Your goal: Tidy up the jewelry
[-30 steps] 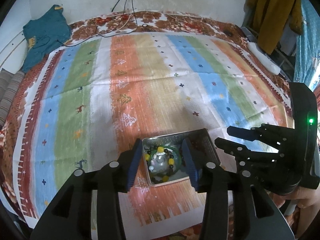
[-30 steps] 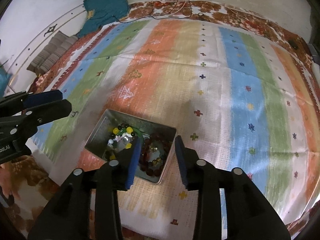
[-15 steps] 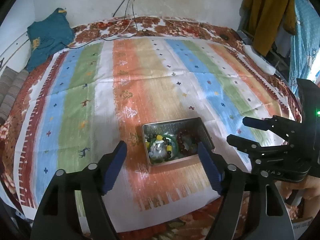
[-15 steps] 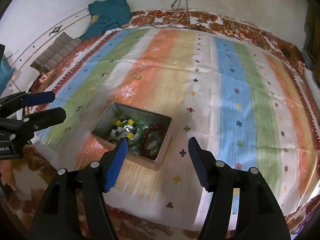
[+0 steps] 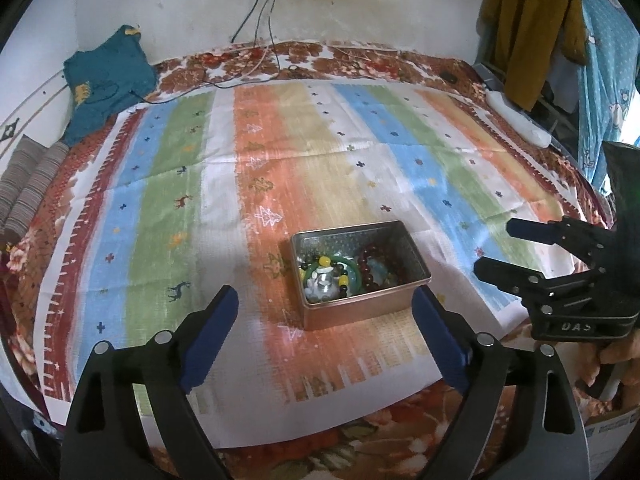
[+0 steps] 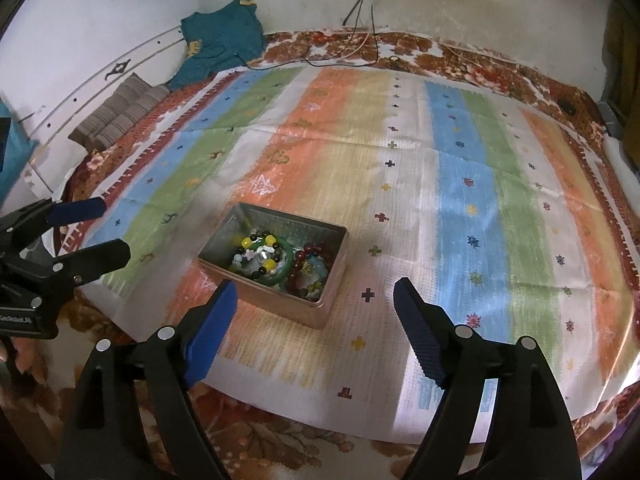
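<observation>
A rectangular metal tin (image 5: 362, 312) (image 6: 256, 296) stands on the striped cloth near its front edge. Inside lie a green bangle (image 5: 352, 270) (image 6: 285, 268) with a yellow-and-dark bead bracelet (image 5: 326, 262) (image 6: 260, 242) and a dark red bead bracelet (image 5: 366, 270) (image 6: 314, 254). My left gripper (image 5: 326, 300) hangs pulled back above the tin's near side, its jaws opening wide with nothing gripped. My right gripper (image 6: 314, 294) is also back from the tin, jaws opening, nothing between the pads. Each gripper shows at the edge of the other's view.
The striped cloth (image 5: 280, 152) covers a floral bedspread (image 5: 360, 444). A teal garment (image 5: 106, 80) and striped pillows (image 6: 120, 114) lie at the back left. Cables (image 5: 260, 56) run from a wall socket. Clothes (image 5: 528, 28) hang at the right.
Both grippers have drawn back from the tin and their jaws have spread wide apart. The bracelets now lie in the tin with no pads around them.
</observation>
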